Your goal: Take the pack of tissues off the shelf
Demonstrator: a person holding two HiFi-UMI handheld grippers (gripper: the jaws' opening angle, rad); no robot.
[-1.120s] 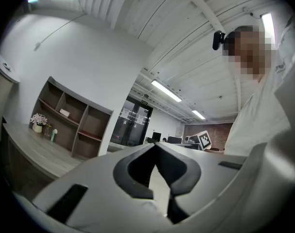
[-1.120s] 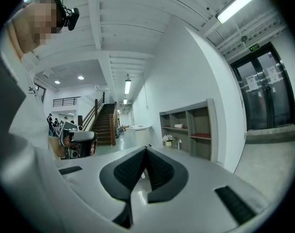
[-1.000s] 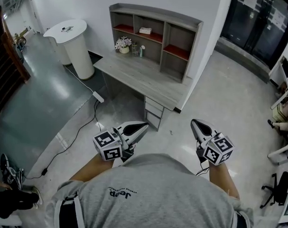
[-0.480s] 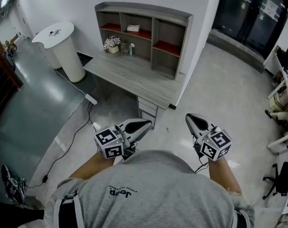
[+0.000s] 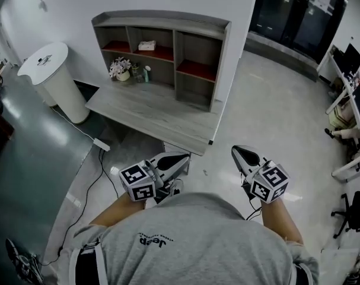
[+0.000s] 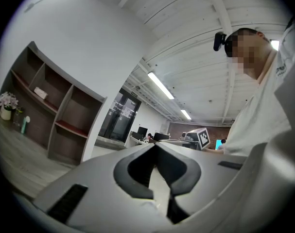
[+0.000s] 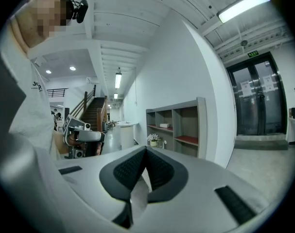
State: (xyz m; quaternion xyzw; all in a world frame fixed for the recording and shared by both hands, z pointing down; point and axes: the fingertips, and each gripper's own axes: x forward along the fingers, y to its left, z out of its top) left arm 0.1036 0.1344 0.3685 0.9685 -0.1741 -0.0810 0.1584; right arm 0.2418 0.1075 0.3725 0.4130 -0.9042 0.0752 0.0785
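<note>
Nothing is done yet, I judge: the pale pack of tissues (image 5: 147, 45) lies in the far grey wooden shelf unit (image 5: 194, 25), well apart from my left gripper (image 5: 182, 158) and right gripper (image 5: 236, 152), both clenched empty.

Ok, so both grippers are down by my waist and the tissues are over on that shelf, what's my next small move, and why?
Probably step closer to the desk first. The pack of tissues lies in the upper middle compartment of the shelf, well beyond both the left gripper and the right gripper, whose fingers are closed and empty, so reaching from here looks pointless.
</note>
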